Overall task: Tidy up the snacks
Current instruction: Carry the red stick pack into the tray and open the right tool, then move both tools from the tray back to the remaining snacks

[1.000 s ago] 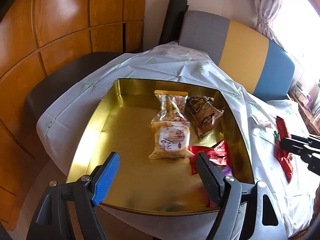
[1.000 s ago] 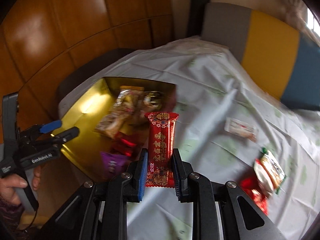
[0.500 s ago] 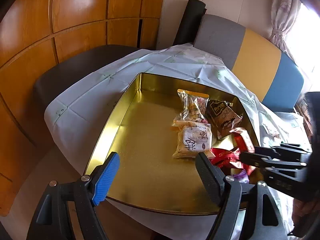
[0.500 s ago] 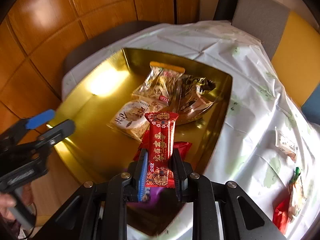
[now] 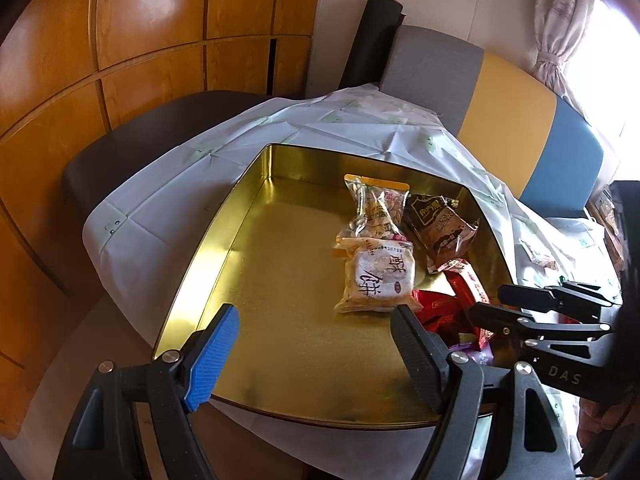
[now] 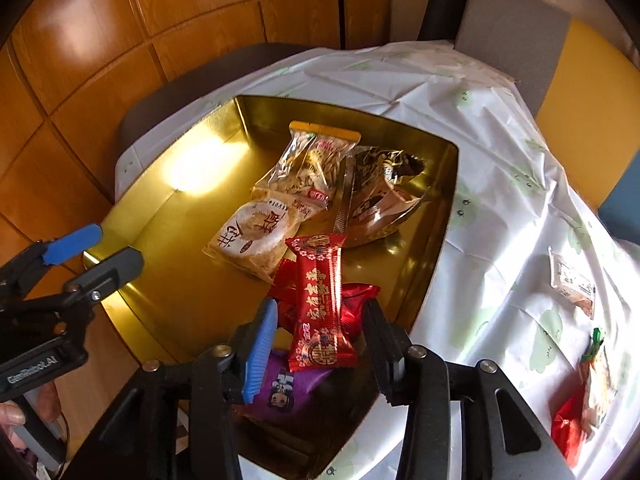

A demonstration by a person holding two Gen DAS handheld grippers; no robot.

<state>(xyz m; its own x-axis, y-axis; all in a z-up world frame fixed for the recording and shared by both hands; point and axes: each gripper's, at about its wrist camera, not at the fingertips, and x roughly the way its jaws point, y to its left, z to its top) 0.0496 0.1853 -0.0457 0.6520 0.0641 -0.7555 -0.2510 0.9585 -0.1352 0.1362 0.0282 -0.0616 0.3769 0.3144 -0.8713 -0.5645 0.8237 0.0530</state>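
Right tongs point(image 6: 320, 340) spread wide, gripping nothing; red packet point(image 6: 320, 304) sits loose between the fingers, touching neither pad as far as the right wrist view shows. Left tongs point(image 5: 316, 344) also spread, empty, hovering over the near edge of the gold tin point(image 5: 256, 184).

Red packet: long, narrow, glossy red wrapper with gold characters and a round emblem near its lower end, crimped ends. It lies in the tin's near right corner, on top of another red wrapper point(image 6: 356, 300) and partly over a purple packet point(image 6: 288, 388) with a cartoon face. From the left wrist view only its upper part shows point(image 5: 468, 280); the rest is behind the right tongs' fingers.

Further in the tin: pale biscuit packet point(image 5: 378, 276) with dark calligraphy, clear seed bag point(image 5: 376, 208) with an orange top strip overlapping it at the far end, dark brown bag point(image 5: 440, 228) to the right, leaning on the tin wall.

Tin rests on a surface covered by a white cloth point(image 6: 500, 160) with a faint green print. On the cloth, well apart from the tin: small pale packet point(image 6: 572, 280), and red and clear wrappers point(image 6: 588, 392) at the right edge, blurred and cut off, contents unreadable. Purple packet's lower half is hidden by the right tongs.
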